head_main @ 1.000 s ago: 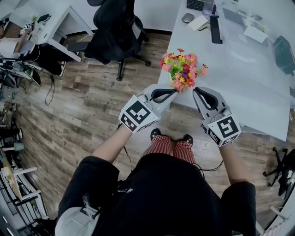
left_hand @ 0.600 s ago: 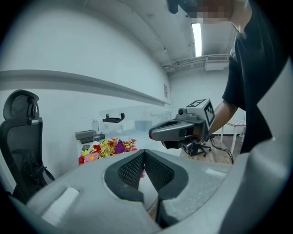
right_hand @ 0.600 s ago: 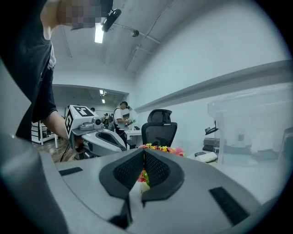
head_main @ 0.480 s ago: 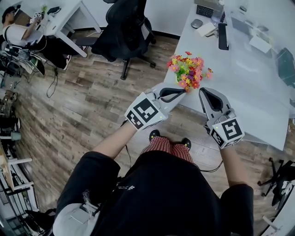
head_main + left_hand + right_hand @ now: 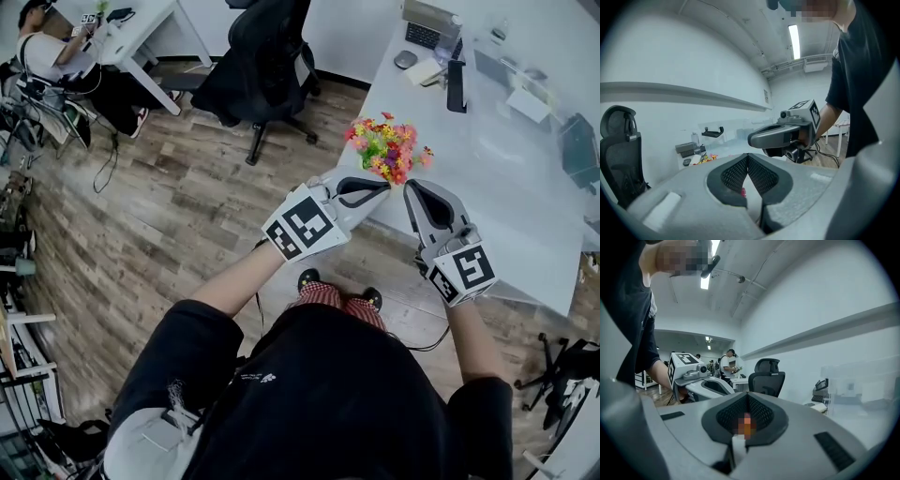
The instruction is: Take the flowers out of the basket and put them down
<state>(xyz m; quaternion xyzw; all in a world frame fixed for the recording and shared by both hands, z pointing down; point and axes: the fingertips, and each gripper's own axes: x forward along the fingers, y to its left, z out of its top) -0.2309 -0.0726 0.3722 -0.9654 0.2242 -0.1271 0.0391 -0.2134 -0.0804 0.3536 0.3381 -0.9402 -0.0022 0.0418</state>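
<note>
**A:** Risk first. What goes wrong from here?

**B:** A drop, I'd judge. The flowers (image 5: pixel 386 148) sit in the air right at the near edge of the table (image 5: pixel 506 159), partly over the wood floor (image 5: pixel 187 206). If either grip slips, the bunch could miss the table altogether.

**A:** And the cause?

**B:** A thin hold. The left gripper (image 5: pixel 380 186) has its fingers (image 5: pixel 736 173) pressed fully together, with only a pink scrap showing in the seam below the pads. The right gripper (image 5: pixel 411 190) is just as tightly closed, an orange bit caught between its fingers (image 5: pixel 761 413). So both seem to nip the bunch low down, by very little material. Petal rather than stem, possibly; I can't tell which.

**A:** Anything else?

**B:** Two holds on one bunch. If the hands drift apart or twist against each other, the stems could tear or the bunch could split.

**A:** Position relative to the fingers?

**B:** In the head view the blooms stand just above and beyond both sets of tips. The left tips touch the bunch's lower left, the right tips its lower right, and the two grippers are close together.

**A:** The basket?

**B:** In no view. Whether the stems are clear of it I can't say.
</note>
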